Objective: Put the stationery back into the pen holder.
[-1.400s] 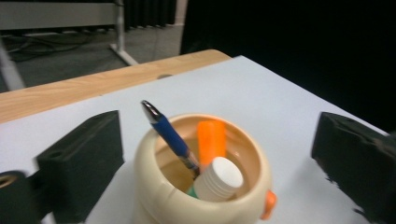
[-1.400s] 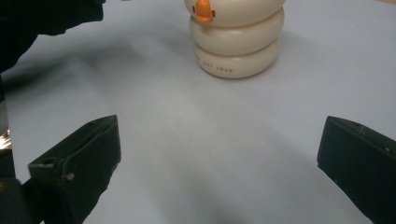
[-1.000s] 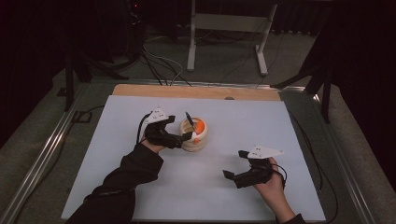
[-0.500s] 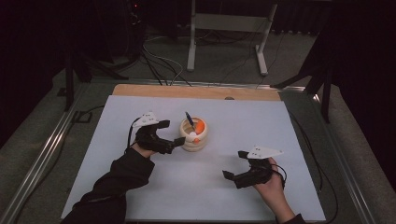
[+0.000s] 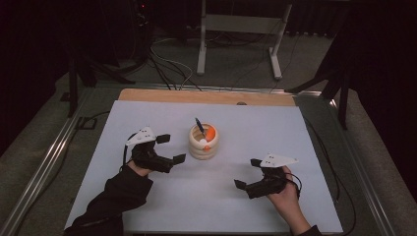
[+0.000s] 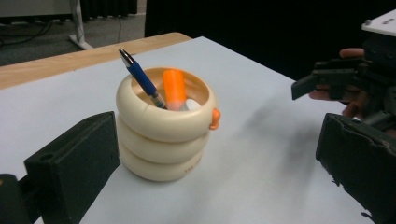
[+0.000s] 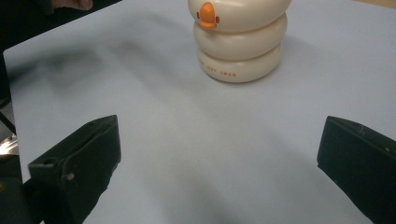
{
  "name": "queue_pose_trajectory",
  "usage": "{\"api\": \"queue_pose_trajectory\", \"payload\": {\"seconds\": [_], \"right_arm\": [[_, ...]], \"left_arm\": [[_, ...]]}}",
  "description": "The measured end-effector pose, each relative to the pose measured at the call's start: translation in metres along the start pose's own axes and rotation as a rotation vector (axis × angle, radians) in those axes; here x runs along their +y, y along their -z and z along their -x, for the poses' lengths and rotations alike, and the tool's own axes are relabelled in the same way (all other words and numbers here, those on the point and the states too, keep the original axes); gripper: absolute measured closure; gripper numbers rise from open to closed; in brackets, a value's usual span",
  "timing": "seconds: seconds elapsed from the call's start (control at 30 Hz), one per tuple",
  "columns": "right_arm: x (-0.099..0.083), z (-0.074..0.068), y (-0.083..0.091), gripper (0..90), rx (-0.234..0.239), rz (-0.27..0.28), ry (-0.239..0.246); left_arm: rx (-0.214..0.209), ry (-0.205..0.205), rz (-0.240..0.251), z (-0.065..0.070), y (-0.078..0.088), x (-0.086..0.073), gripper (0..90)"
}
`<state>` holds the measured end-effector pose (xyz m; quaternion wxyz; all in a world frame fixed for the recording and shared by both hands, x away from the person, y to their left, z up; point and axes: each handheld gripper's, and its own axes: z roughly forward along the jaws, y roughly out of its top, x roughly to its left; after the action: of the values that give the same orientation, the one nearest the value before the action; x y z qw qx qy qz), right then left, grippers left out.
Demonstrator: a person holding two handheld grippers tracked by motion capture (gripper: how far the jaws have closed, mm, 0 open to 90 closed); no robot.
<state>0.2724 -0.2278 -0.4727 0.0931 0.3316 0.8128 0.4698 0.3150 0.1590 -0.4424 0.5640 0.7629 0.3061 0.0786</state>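
Note:
A cream holder [image 5: 203,143] made of three stacked rings stands upright mid-table; an orange beak [image 7: 208,16] sticks out of its side. A blue pen [image 6: 140,77] leans in it beside an orange marker [image 6: 173,86]. My left gripper [image 5: 171,148] sits just left of the holder, open and empty, and in its own view the wide jaws frame the holder [image 6: 163,135]. To the holder's right and nearer the person, my right gripper [image 5: 247,173] is open with nothing between its fingers. It faces the holder [image 7: 240,42] across bare sheet.
A pale sheet [image 5: 147,196] covers the table, with a wooden strip [image 5: 206,97] along its far edge and metal rails [image 5: 44,167] at the sides. A metal stand [image 5: 241,29] and cables [image 5: 167,64] lie on the floor beyond.
My left gripper has drawn back to the left, away from the holder's rim, with nothing in its jaws. The right gripper has not moved.

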Motion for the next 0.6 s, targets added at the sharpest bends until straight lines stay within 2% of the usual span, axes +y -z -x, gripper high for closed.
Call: {"api": "queue_pose_trajectory", "payload": {"seconds": [0.17, 0.27, 0.47, 0.6], "right_arm": [[0.0, 0.0, 0.0, 0.0, 0.001, -0.003, -0.004], [0.0, 0.0, -0.001, 0.0, 0.001, -0.006, -0.003], [-0.001, 0.001, 0.0, 0.0, 0.001, -0.005, -0.002], [-0.001, 0.0, -0.001, 0.0, 0.001, -0.007, 0.002]], "left_arm": [[-0.009, 0.011, 0.013, 0.002, 0.011, -0.009, 0.1], [-0.009, 0.0, 0.012, 0.004, 0.018, -0.015, 0.2], [-0.002, 0.006, -0.011, 0.01, 0.03, -0.037, 0.1], [0.015, -0.017, -0.033, 0.011, 0.036, -0.047, 0.2]]}}
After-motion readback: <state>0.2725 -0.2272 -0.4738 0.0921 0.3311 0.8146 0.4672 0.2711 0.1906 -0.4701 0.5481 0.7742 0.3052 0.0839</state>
